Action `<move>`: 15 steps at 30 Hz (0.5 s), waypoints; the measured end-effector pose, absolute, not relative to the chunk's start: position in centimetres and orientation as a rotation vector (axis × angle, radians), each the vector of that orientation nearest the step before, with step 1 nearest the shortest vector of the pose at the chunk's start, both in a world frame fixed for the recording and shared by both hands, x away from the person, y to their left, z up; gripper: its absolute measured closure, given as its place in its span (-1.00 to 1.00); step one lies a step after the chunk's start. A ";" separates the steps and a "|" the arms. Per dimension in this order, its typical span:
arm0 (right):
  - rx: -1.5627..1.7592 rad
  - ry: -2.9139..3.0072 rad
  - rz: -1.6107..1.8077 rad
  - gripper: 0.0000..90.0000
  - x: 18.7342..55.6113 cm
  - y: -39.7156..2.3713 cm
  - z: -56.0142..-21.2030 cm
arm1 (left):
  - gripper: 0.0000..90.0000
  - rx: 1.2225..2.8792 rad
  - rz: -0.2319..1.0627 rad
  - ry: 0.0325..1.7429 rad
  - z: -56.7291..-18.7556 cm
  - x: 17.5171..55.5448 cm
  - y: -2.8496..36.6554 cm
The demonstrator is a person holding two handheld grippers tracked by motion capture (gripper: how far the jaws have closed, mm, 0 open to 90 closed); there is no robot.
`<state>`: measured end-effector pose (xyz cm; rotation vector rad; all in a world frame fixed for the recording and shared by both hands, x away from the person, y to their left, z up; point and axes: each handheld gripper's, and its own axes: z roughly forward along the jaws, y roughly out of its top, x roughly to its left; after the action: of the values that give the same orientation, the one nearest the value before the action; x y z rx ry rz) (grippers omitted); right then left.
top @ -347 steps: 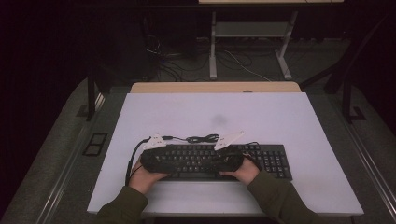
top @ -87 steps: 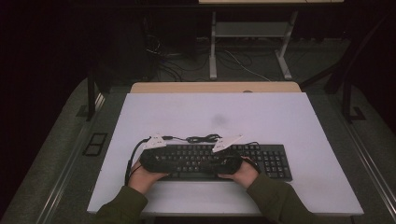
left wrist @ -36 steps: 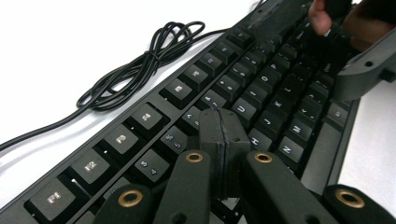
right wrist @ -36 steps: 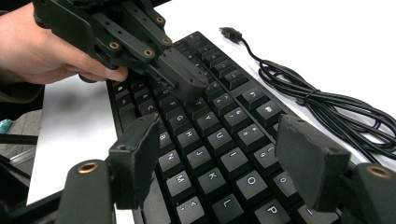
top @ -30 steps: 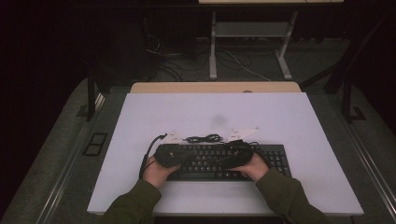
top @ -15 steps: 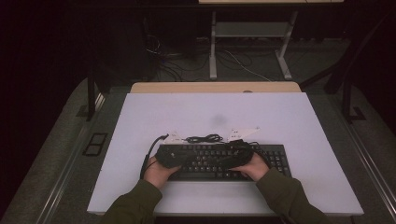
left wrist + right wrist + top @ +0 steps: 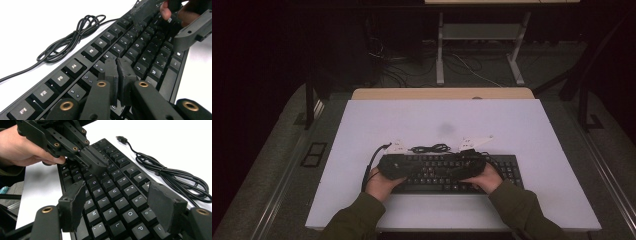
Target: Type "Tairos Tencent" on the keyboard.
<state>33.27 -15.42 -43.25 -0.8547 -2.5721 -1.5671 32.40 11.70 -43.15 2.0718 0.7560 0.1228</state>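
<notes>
Both hands shifted right over keyboard (image 7: 452,172) vs earlier; left tongs (image 7: 120,65) shut & empty, right tongs (image 7: 120,202) wide open, empty — risk mis-hitting adjacent keys.

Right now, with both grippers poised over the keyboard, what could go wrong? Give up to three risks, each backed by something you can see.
1. The left gripper, jaws shut, aims at the keyboard between closely packed keys; it might press two at once.
2. The right gripper hangs with wide jaws over the keys, so a pad could bump a key by accident.
3. The coiled cable lies loose just behind the keyboard; a gripper could snag it and drag the keyboard.
</notes>
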 end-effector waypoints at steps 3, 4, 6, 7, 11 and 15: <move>-0.852 -2.573 -1.572 -0.34 33.3 -15.7 -43.2 | 0.74 2.064 0.127 0.754 -43.0 32.3 11.9; -0.862 -2.570 -1.572 -0.35 33.3 -15.8 -43.1 | 0.67 2.064 0.131 0.751 -43.0 32.3 12.0; -0.857 -2.577 -1.574 -0.37 33.2 -15.9 -43.1 | 0.53 2.061 0.145 0.750 -43.0 32.2 12.1; -0.857 -2.579 -1.577 -0.37 33.2 -16.0 -43.1 | 0.45 2.063 0.149 0.746 -42.9 32.2 12.2; -0.855 -2.580 -1.579 -0.41 33.3 -16.2 -43.1 | 0.19 2.056 0.157 0.740 -42.8 32.0 12.5; -0.874 -2.579 -1.589 -0.49 33.3 -16.7 -43.0 | -0.07 2.039 0.165 0.727 -42.7 31.8 12.7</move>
<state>33.31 -16.65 -43.02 -0.8738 -2.5788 -1.5894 31.79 12.73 -42.69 2.0388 0.7273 0.1647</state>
